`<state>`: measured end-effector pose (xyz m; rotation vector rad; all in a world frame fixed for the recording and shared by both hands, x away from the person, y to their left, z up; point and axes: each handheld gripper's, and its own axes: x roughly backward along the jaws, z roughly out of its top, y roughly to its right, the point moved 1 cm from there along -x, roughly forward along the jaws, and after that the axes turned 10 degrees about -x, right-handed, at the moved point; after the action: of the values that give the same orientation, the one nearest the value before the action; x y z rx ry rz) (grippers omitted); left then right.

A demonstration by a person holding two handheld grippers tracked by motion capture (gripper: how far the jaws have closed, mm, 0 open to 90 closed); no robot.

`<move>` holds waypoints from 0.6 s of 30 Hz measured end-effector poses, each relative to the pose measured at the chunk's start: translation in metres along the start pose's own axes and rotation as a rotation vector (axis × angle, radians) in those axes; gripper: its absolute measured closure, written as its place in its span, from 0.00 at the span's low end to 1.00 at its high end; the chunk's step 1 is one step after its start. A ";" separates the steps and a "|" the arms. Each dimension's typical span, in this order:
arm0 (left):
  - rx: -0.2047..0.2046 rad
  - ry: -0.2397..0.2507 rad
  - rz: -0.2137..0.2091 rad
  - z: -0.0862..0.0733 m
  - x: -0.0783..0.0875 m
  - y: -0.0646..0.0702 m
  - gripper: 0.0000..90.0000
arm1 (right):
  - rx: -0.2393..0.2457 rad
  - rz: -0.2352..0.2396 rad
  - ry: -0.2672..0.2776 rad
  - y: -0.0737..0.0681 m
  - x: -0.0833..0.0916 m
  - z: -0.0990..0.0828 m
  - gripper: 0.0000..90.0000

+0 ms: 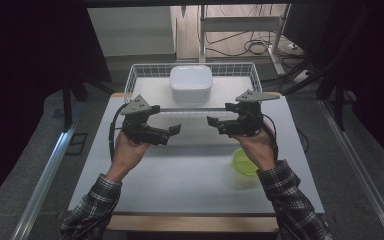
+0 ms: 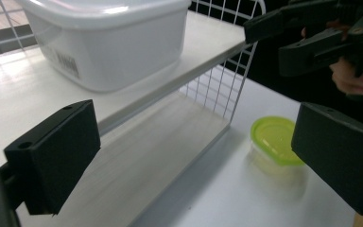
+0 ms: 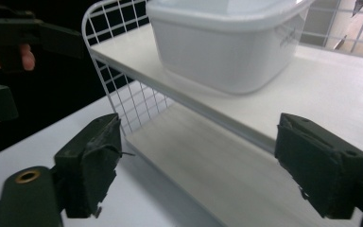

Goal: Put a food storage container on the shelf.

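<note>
A white lidded tub [image 1: 190,83] stands on the top board of a white wire shelf rack [image 1: 145,70] at the back of the table. A small container with a lime-green lid [image 1: 245,162] sits on the table at the right, partly under the person's right wrist. My left gripper [image 1: 165,120] and right gripper [image 1: 221,115] hover in front of the rack, facing each other. Both are open and hold nothing. The left gripper view has its open jaws [image 2: 196,156] framing the tub [image 2: 108,42], the rack's lower board [image 2: 156,151] and the green-lidded container [image 2: 274,139]. In the right gripper view the gripper [image 3: 205,165] is open below the tub [image 3: 227,42].
The white table [image 1: 190,175] stretches from the rack to the person's side. Wire mesh walls [image 2: 217,90] close the rack's ends. Dark curtains flank the table, and cables [image 1: 255,47] lie on the floor behind.
</note>
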<state>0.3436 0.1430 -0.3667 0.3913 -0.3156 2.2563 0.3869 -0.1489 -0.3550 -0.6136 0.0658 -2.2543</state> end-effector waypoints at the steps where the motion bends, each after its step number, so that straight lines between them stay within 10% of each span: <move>1: -0.002 0.000 -0.001 -0.002 0.000 0.001 0.01 | 0.005 -0.002 -0.003 0.000 0.000 -0.003 0.15; 18: -0.016 -0.024 0.019 -0.044 0.008 0.018 0.03 | 0.031 -0.024 -0.057 0.002 0.014 -0.046 0.07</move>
<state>0.3169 0.1524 -0.4062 0.4088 -0.3517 2.2680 0.3597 -0.1668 -0.3908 -0.6643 -0.0051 -2.2550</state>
